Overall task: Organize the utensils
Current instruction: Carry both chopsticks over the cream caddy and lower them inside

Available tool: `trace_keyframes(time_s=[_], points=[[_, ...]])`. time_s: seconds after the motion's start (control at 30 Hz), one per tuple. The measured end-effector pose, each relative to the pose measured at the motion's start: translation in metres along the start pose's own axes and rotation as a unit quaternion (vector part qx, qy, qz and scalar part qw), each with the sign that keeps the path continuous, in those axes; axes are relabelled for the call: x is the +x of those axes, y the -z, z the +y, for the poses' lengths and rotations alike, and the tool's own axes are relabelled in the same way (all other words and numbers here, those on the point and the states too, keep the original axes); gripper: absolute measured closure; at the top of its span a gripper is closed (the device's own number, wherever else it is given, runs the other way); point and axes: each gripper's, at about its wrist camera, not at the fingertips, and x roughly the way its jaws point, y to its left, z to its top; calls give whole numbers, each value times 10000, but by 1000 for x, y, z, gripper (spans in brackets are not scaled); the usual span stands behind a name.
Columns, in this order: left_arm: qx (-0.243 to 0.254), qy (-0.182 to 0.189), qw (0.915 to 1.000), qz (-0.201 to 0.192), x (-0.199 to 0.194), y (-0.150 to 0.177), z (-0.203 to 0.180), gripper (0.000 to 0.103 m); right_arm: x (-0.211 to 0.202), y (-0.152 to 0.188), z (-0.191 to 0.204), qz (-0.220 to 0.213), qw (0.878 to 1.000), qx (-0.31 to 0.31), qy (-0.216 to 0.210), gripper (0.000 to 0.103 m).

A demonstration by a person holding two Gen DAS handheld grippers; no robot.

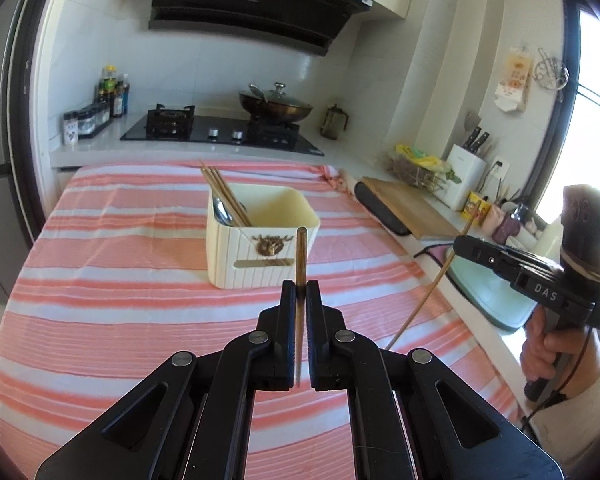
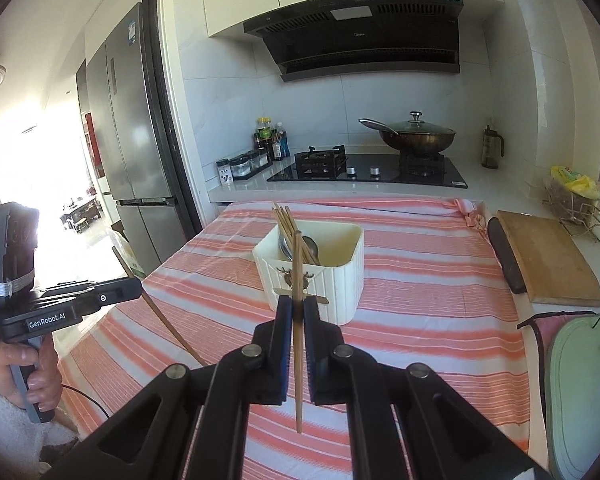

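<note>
The left gripper (image 1: 301,286) is clamped narrow on one dark-tipped chopstick (image 1: 301,256), which runs between the pads and stands nearly upright, its blunt end above the fingertips. The right gripper (image 2: 297,306) is closed in the same way on a second, paler chopstick (image 2: 297,280), held around its middle, with a long tail hanging below the pads. Both grippers hover above the striped cloth (image 1: 120,280) that covers the bench, apart from one another, left and right of centre.

Beyond them, toward the far middle of the cloth, stands the cream utensil box (image 1: 260,248). It already holds several chopsticks (image 1: 224,196) leaning into its far-left corner, with what look like metal spoons (image 2: 310,246) beside them.

Each stick is light, thin and stiff, and probably smooth enough to swivel or slip in a two-pad pinch. A hold near the middle should limit swinging; a hold close to one end would let the long free part lever round. Weight is no concern. The likelier trouble is a tip catching the box rim or the sticks already inside, so lowering one stick at a time, steeply, into the open right part of the box seems safest.
</note>
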Motion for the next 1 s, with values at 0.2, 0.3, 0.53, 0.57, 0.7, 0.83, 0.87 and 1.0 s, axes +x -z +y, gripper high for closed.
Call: trace_keyframes(time_s=[0.2,0.3,0.53,0.57,0.7,0.83,0.87,1.0], points=[[-36,-88,10000,-25,-4,0,6,100,-4,-2,-8,-17,10000,42,17,97],[-69,-67,9999,-62,-8,-7,9,101,-4,-6,-14,-28,10000,62,39,97],[-99,-169,9980,-593,-23,-66,17,101,2,-48,-26,-236,9995,-80,212,97],[-100,-224,9970,-735,-24,-79,18,101,3,-58,-26,-321,9991,-140,249,97],[-172,-408,9908,-1282,-15,-121,21,101,11,-107,-25,-788,9961,-263,307,97],[-102,-737,9843,-1601,19,-147,24,101,30,-145,-19,-1261,9912,-293,265,97],[-88,-812,9833,-1628,32,-151,26,101,37,-151,-17,-1361,9899,-304,249,97],[-133,-985,9871,-1254,89,-157,40,101,89,-158,-17,-1241,9907,-484,271,97]])
